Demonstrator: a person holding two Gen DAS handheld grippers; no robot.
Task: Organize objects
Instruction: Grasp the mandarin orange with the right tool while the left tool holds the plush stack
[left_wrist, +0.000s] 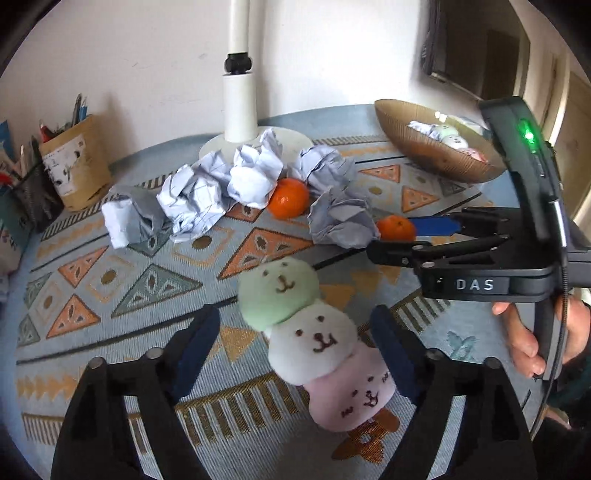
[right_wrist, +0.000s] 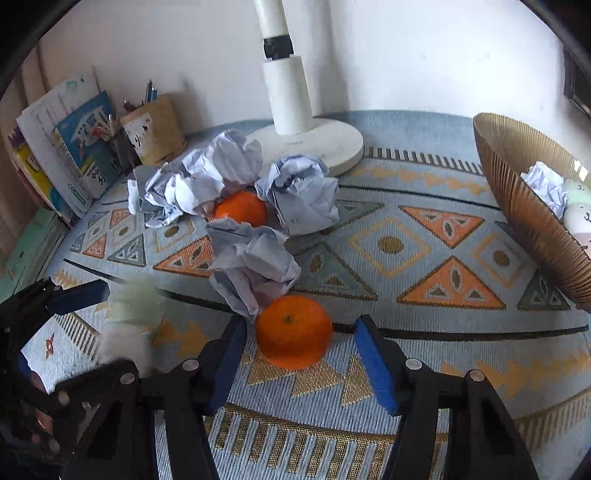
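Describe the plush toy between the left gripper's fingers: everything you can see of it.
The plush toy is a soft, fuzzy stack of three rounded balls: green on top, white in the middle, pink at the bottom, each with a small stitched animal face. It lies tilted on the patterned tablecloth, green end toward the crumpled paper. The left gripper straddles it, jaws open; its pads look clear of the white ball. The right wrist view shows it only blurred.

Home desk w/ books (right_wrist: 70, 147), pencil holder (right_wrist: 155, 127), lamp base (right_wrist: 332, 142)

Crumpled paper balls (right_wrist: 255, 266) crowd the mat's far middle around one mandarin (right_wrist: 241, 208), hard against the lamp base (right_wrist: 332, 144). Open patterned mat (right_wrist: 424, 258) stretches free toward the ribbed bowl (right_wrist: 524, 210).
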